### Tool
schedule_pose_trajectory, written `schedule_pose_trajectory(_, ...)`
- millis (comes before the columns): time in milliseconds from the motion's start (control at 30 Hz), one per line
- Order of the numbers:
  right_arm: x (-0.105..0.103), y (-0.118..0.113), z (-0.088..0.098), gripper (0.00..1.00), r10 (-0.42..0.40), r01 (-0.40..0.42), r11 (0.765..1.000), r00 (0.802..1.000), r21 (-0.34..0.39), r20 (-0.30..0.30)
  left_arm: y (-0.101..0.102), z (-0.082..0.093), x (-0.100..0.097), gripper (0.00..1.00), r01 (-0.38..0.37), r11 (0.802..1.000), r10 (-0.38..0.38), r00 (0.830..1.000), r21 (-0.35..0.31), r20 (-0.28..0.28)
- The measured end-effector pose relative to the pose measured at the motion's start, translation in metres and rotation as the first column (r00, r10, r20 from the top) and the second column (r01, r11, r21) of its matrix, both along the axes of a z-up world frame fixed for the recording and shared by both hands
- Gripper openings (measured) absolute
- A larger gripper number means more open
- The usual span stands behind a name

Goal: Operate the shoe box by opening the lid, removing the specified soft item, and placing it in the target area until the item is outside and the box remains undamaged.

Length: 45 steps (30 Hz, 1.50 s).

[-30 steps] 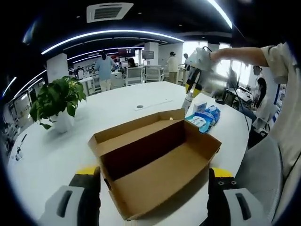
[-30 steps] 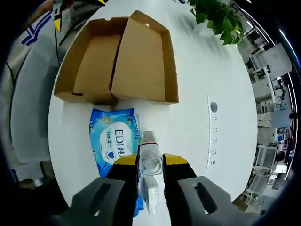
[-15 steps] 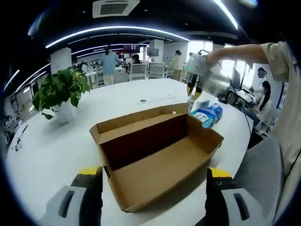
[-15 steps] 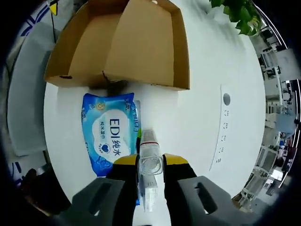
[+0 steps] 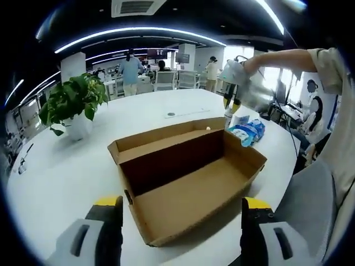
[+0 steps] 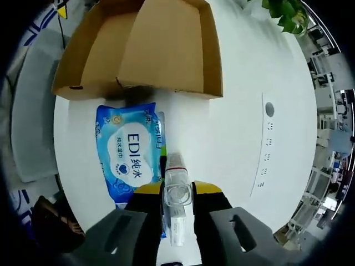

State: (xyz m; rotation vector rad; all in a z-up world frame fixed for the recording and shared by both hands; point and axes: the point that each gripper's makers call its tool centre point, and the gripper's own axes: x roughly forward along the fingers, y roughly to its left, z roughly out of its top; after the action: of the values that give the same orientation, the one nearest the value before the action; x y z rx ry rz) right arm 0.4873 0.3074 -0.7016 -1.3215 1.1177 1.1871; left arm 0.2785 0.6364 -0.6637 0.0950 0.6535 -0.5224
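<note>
The box [image 5: 188, 183] lies open on the white table [image 5: 61, 177], its inside bare cardboard. The wipes pack [image 6: 128, 152], the soft item as I judge it, lies flat on the table just beside the box's short end, already outside. It looks light, limp and slick in its film, so a pinch at a sealed edge would hold better than one on the belly.

The right gripper [image 6: 177, 191] hangs above the pack, jaws closed on a small clear bottle [image 6: 177, 194]. The left gripper [image 5: 177, 235] faces the box's near long wall, jaws wide apart with nothing between them.

The box walls are thin and would crease if pressed. The table is broad and bare beyond the pack; a plant [image 5: 75, 102] stands well apart.
</note>
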Motion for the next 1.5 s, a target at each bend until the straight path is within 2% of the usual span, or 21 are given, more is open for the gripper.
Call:
schedule_pose_trajectory(267, 0.009, 0.005, 0.001, 0.18, 0.003, -0.004, 1.000, 0.999, 0.027, 0.036, 0.004, -0.004, -0.002, 0.85, -0.017, 1.000, 0.017, 1.000, 0.003, -0.012)
schedule_pose_trajectory(533, 0.008, 0.009, 0.002, 0.22, 0.010, -0.012, 0.999, 0.999, 0.047, 0.041, 0.005, -0.008, -0.004, 0.84, -0.027, 1.000, 0.027, 0.999, 0.003, -0.020)
schedule_pose_trajectory(767, 0.005, 0.015, 0.006, 0.31, 0.034, -0.037, 0.997, 0.998, 0.069, 0.047, 0.015, -0.010, 0.001, 0.75, -0.076, 0.997, 0.076, 0.997, 0.004, -0.021)
schedule_pose_trajectory(1000, 0.006, 0.021, 0.016, 0.33, 0.071, -0.080, 0.993, 0.992, 0.089, 0.100, 0.026, -0.007, 0.006, 0.58, -0.124, 0.992, 0.124, 0.992, 0.017, 0.006)
schedule_pose_trajectory(1100, 0.003, 0.027, 0.021, 0.33, 0.091, -0.104, 0.988, 0.989, 0.111, 0.119, 0.032, -0.006, 0.010, 0.51, -0.173, 0.985, 0.173, 0.985, 0.009, 0.014)
schedule_pose_trajectory(1233, 0.002, 0.035, 0.026, 0.31, 0.073, -0.094, 0.985, 0.987, 0.145, 0.140, 0.041, -0.004, 0.015, 0.42, -0.246, 0.969, 0.246, 0.969, -0.037, 0.007)
schedule_pose_trajectory(1400, -0.001, 0.051, 0.030, 0.31, -0.013, -0.019, 0.974, 0.990, 0.224, 0.140, 0.050, -0.005, 0.014, 0.30, -0.302, 0.952, 0.302, 0.953, -0.056, -0.007)
schedule_pose_trajectory(1500, 0.001, 0.068, 0.033, 0.30, -0.078, 0.035, 0.953, 0.988, 0.300, 0.133, 0.053, -0.014, 0.009, 0.27, -0.318, 0.948, 0.317, 0.948, -0.027, -0.034)
